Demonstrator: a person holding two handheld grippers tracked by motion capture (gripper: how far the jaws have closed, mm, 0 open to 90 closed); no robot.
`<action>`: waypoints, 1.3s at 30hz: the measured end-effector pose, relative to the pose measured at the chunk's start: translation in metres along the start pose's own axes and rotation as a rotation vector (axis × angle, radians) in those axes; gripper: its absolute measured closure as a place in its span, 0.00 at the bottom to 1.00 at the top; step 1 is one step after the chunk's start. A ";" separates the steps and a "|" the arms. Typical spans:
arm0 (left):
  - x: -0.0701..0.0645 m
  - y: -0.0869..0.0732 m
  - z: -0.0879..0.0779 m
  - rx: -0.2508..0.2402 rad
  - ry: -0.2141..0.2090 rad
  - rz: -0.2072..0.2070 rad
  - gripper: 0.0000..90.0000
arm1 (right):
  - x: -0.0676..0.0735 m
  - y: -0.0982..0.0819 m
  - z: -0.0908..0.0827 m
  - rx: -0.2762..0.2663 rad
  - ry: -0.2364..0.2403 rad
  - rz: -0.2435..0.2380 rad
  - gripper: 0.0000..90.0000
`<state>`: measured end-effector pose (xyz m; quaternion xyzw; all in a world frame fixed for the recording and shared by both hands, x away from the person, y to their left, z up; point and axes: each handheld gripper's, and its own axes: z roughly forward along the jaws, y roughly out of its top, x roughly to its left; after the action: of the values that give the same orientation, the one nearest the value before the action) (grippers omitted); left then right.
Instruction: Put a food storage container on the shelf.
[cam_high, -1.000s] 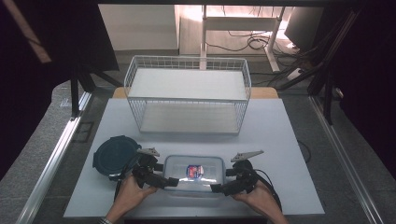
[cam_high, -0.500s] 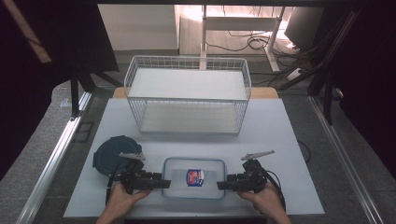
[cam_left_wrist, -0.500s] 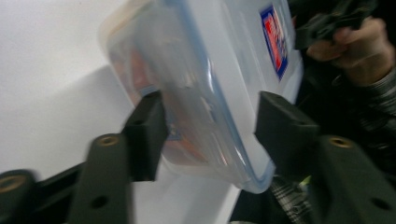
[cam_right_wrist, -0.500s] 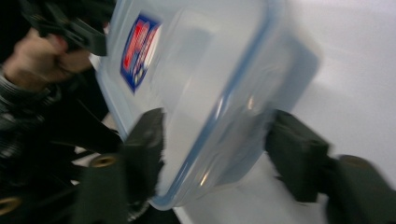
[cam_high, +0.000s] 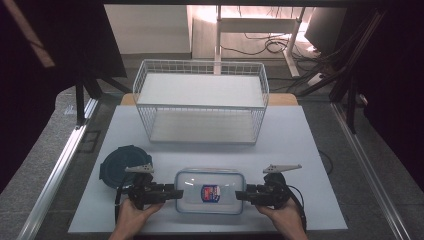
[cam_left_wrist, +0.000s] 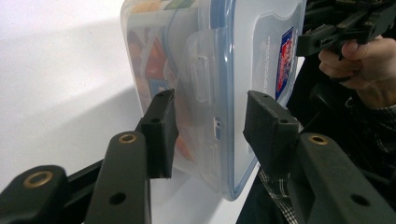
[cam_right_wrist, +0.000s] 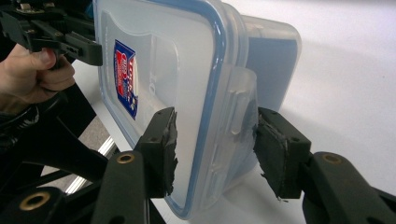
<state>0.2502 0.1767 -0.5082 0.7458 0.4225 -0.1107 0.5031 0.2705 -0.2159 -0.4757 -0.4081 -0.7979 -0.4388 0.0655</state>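
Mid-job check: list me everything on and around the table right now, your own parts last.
food container: one, clear with blue-sealed lid and red-blue label, near edge of table, held at both short ends.
round lid: one, dark blue, on the table left of the container.
wire basket: one, white, far half of table.
table: one, white top.
cables: several, dark, on floor beyond table.
left gripper: one, black, jaws have just been closing, now astride the container's left end latch.
right gripper: one, black, jaws have just been closing, now astride the right end latch.
hands: two, at the bottom edge.
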 end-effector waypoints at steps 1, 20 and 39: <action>0.000 0.000 0.000 -0.003 0.004 0.001 0.61 | 0.000 0.000 0.000 -0.001 -0.003 0.002 0.55; -0.007 0.038 -0.017 -0.089 0.043 0.065 0.60 | 0.003 0.044 -0.011 -0.105 -0.018 -0.076 0.55; -0.009 0.112 -0.048 -0.169 0.090 0.113 0.59 | 0.010 0.117 -0.021 -0.183 -0.028 -0.133 0.55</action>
<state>0.3154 0.1970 -0.4071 0.7275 0.4096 -0.0127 0.5503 0.3416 -0.1932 -0.3826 -0.3648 -0.7807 -0.5072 -0.0125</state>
